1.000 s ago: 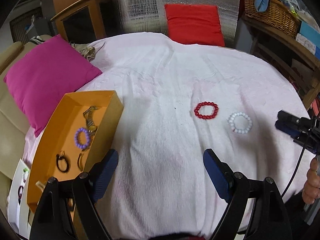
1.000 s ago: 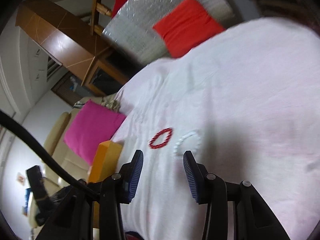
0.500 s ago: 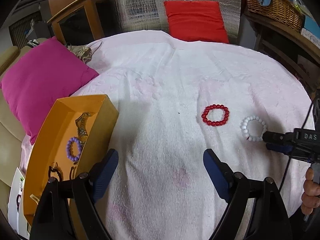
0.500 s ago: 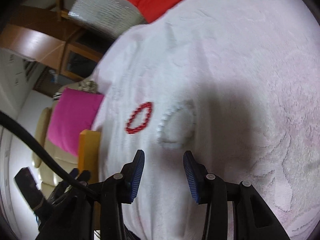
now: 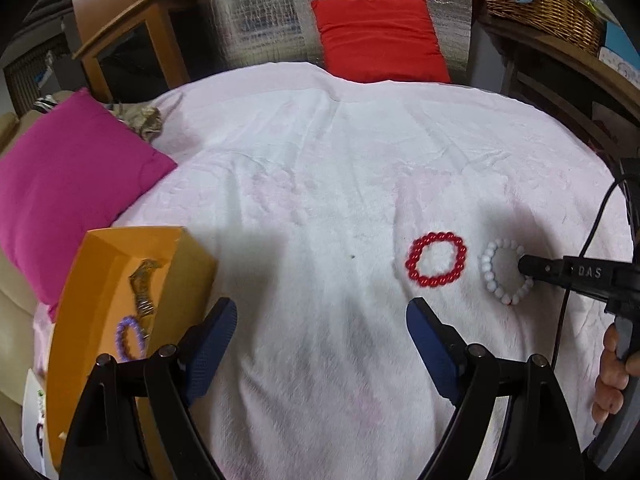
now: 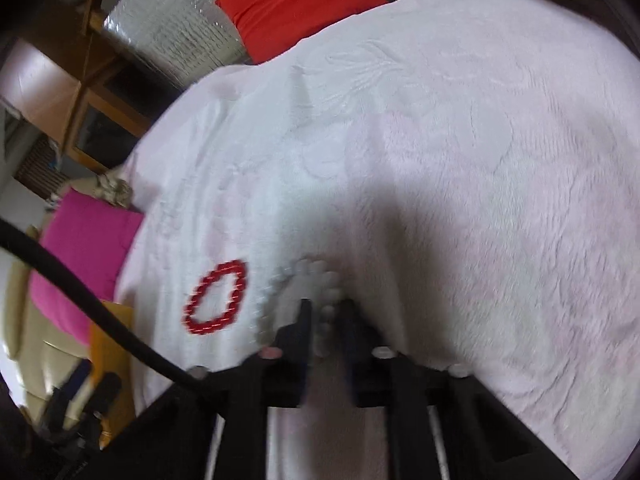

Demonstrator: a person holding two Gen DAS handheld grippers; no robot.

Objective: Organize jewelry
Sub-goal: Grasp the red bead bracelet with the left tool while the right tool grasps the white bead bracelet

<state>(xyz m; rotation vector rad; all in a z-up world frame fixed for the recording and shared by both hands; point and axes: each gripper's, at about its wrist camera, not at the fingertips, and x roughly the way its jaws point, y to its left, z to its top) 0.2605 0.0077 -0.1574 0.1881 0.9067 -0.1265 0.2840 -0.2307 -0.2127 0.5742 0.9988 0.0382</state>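
White bead bracelet (image 5: pixel 505 273): lies flat on the pink-white blanket (image 5: pixel 320 184), a round loop without clear long axis, just right of the red bead bracelet (image 5: pixel 436 259).
Right gripper (image 6: pixel 325 322): fingers closed on its near side.
Left gripper (image 5: pixel 320 330): spread wide, holding nothing.
Orange box (image 5: pixel 100 264): contains a purple bracelet (image 5: pixel 130 338).

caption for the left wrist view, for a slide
Right gripper reaches the white bracelet beside the red bracelet.
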